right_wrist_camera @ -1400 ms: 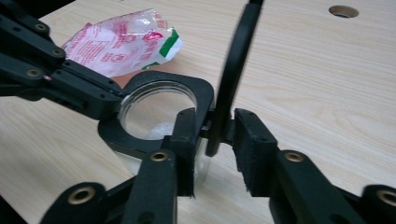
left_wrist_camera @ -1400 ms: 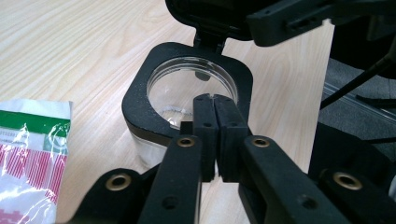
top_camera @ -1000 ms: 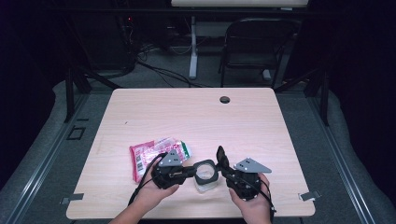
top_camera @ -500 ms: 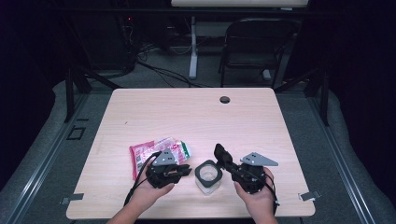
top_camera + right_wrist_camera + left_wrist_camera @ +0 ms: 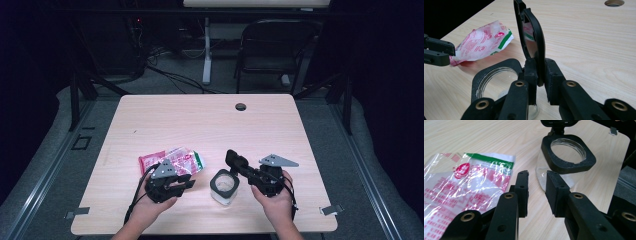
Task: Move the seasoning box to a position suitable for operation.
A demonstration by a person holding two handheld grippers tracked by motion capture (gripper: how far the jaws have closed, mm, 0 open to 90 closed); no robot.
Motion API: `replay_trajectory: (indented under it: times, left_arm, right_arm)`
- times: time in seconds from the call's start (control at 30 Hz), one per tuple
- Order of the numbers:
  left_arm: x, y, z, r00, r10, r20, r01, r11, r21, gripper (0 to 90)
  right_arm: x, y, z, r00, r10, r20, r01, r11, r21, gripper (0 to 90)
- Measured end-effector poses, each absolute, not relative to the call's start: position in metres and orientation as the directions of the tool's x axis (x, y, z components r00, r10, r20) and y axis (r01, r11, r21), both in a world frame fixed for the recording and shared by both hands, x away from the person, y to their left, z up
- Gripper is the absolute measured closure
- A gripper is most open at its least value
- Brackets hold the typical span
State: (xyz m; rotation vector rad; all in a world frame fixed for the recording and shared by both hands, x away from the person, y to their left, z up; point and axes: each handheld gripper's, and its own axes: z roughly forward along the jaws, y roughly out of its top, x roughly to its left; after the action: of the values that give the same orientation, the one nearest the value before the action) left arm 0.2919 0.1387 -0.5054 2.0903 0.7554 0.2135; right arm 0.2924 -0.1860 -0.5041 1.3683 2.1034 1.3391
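The black hinged lid [image 5: 530, 42] of the clear plastic jar with the black square rim [image 5: 224, 185] is pinched by the right gripper [image 5: 539, 75] and, against a second ago, is swung up open. The left gripper [image 5: 536, 186], jaws spread and empty, has withdrawn from the jar toward the red-and-white crinkled plastic packet [image 5: 172, 161]. Filling is judged next.

Print on the snack bag, none of it legible

The clear plastic snack bag [image 5: 466, 182] at the left of the left gripper view carries red characters, a round red emblem and a green top band; the characters are too blurred and crinkled to read.
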Motion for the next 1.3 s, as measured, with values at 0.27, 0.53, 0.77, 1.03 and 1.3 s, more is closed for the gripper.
replay_trajectory:
  times: [0.27, 0.53, 0.77, 1.03, 1.3]
  left_arm:
    - [0.294, 0.145, -0.506, 0.787, 0.605, -0.121, 0.441, -0.415, 0.796, 64.4]
    - [0.297, 0.146, -0.505, 0.784, 0.609, -0.115, 0.439, -0.414, 0.797, 62.5]
    - [0.298, 0.148, -0.506, 0.781, 0.614, -0.111, 0.440, -0.417, 0.795, 61.6]
    - [0.303, 0.152, -0.513, 0.757, 0.642, -0.119, 0.470, -0.410, 0.782, 60.5]
    - [0.303, 0.150, -0.523, 0.745, 0.663, -0.074, 0.468, -0.440, 0.767, 57.8]
  right_arm:
    - [0.295, -0.187, -0.504, -0.504, 0.828, 0.246, 0.570, 0.105, 0.815, 79.0]
    - [0.292, -0.189, -0.504, -0.497, 0.826, 0.266, 0.590, 0.097, 0.801, 81.3]
    - [0.292, -0.189, -0.504, -0.493, 0.831, 0.258, 0.583, 0.097, 0.806, 81.8]
    - [0.297, -0.189, -0.505, -0.493, 0.830, 0.261, 0.577, 0.087, 0.812, 80.2]
    - [0.296, -0.188, -0.503, -0.506, 0.818, 0.274, 0.563, 0.072, 0.823, 71.5]
